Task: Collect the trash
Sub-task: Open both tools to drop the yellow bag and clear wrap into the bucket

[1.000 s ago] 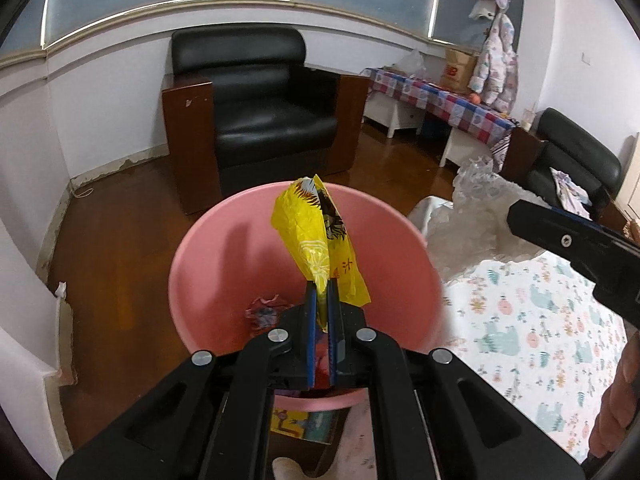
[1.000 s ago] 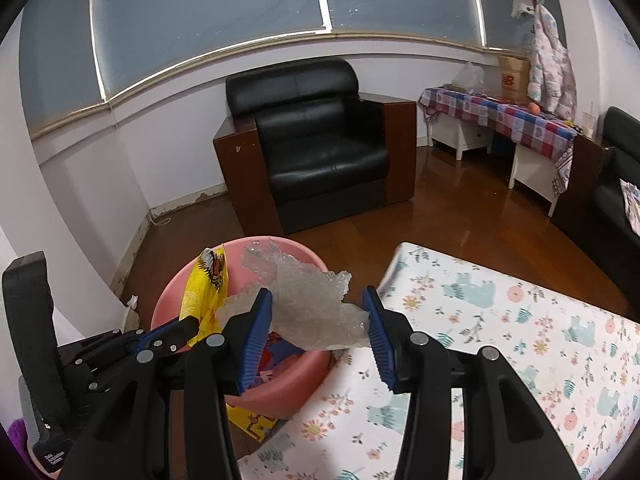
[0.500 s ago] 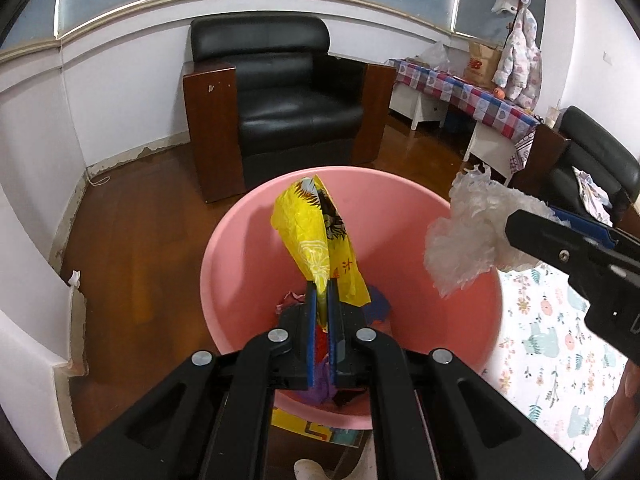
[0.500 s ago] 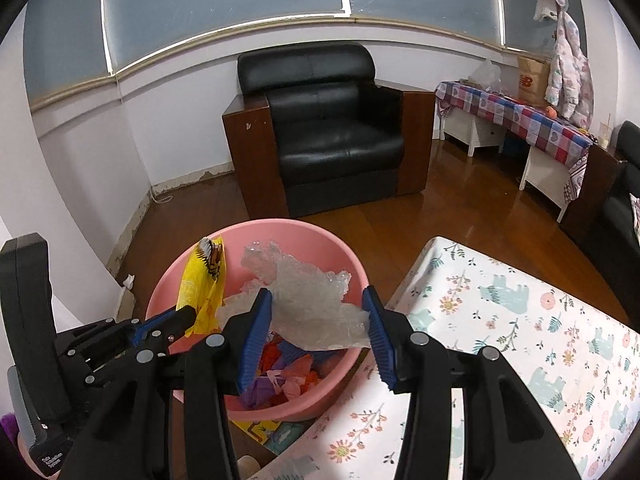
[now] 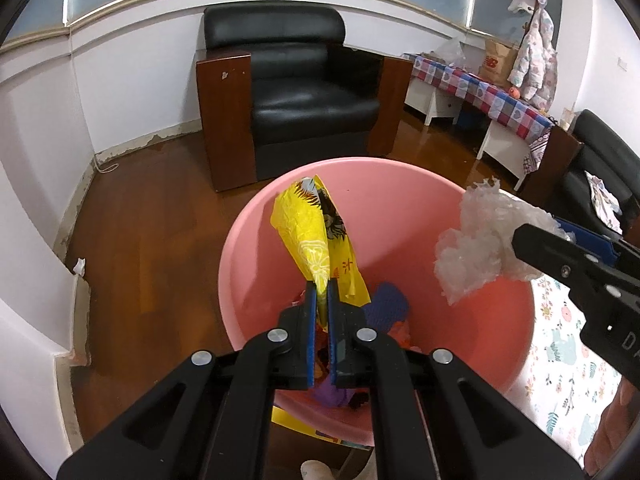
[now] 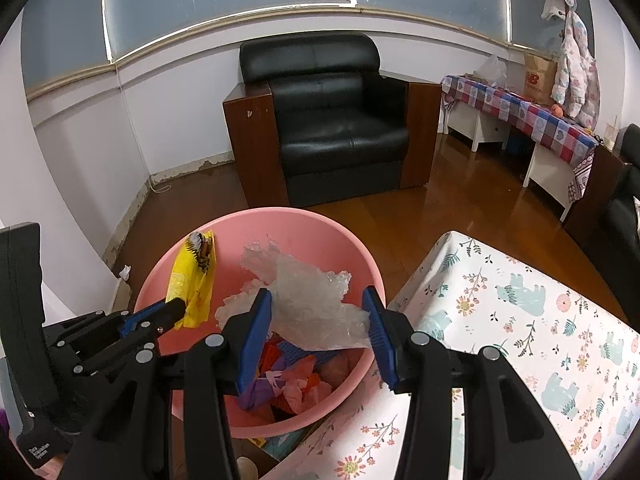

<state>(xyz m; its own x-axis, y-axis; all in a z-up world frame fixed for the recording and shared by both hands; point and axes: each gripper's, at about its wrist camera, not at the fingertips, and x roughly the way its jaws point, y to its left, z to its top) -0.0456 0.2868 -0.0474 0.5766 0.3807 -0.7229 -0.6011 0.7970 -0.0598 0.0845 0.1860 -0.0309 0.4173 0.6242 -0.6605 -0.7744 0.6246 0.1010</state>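
Observation:
A pink basin (image 5: 400, 208) (image 6: 320, 228) holds several crumpled wrappers (image 6: 292, 376) in red, purple and blue. My left gripper (image 5: 319, 300) (image 6: 176, 306) is shut on a yellow wrapper (image 5: 312, 232) (image 6: 192, 276), held upright over the basin. My right gripper (image 6: 316, 316) is shut on a crumpled clear plastic wad (image 6: 308, 300) (image 5: 480, 240), held over the basin's right side. Its fingers (image 5: 560, 256) enter the left wrist view from the right.
A table with a floral cloth (image 6: 520, 320) (image 5: 568, 344) lies right of the basin. A black armchair (image 5: 288, 92) (image 6: 332, 120) stands behind on the wooden floor. A checked-cloth bench (image 6: 528, 116) and a black sofa (image 5: 600, 160) are at the far right.
Both grippers have moved forward over the basin with their trash. More of the basin's inside and the wrappers in it now shows. Both grips are unchanged.

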